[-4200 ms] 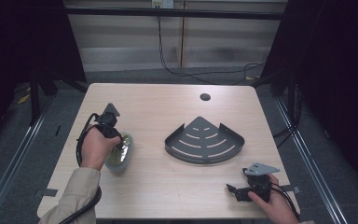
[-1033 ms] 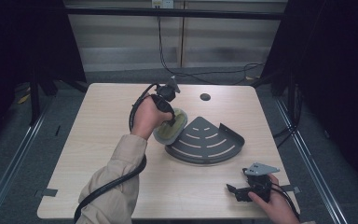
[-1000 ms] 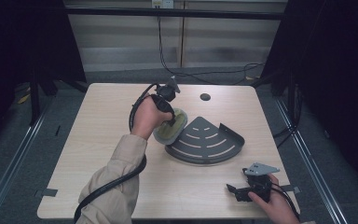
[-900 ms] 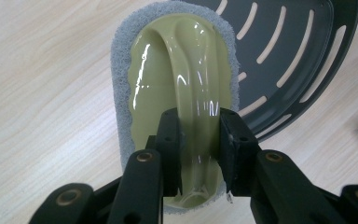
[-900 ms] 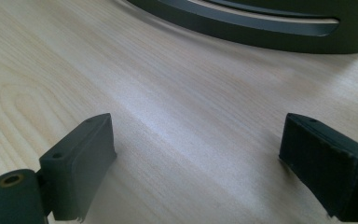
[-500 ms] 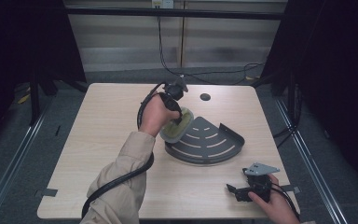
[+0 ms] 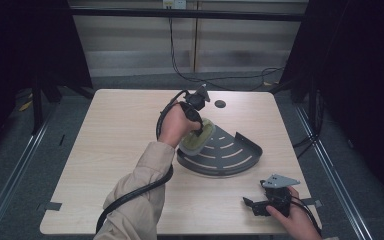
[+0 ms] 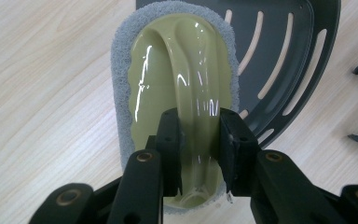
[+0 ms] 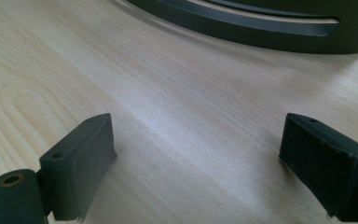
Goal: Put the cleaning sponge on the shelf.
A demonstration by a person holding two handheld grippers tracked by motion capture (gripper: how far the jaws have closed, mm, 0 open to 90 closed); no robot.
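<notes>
My left gripper [image 8: 198,140] has its fingers [image 8: 170,140] clamped on the raised handle of the scrub pad [image 8: 175,79], held over the rack [image 7: 230,152] at bench [image 7: 105,150] centre. My right gripper [image 9: 205,163] sits released near the front right corner.

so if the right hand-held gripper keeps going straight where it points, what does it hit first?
Probably the curved wall of the dark slotted tray. The right hand-held gripper is open, with bare table ahead of it; depth is uncertain.

Scrubber [image 7: 198,137] overlaps rack's [image 7: 230,155] left edge; disc [image 7: 220,104] lies behind
</notes>
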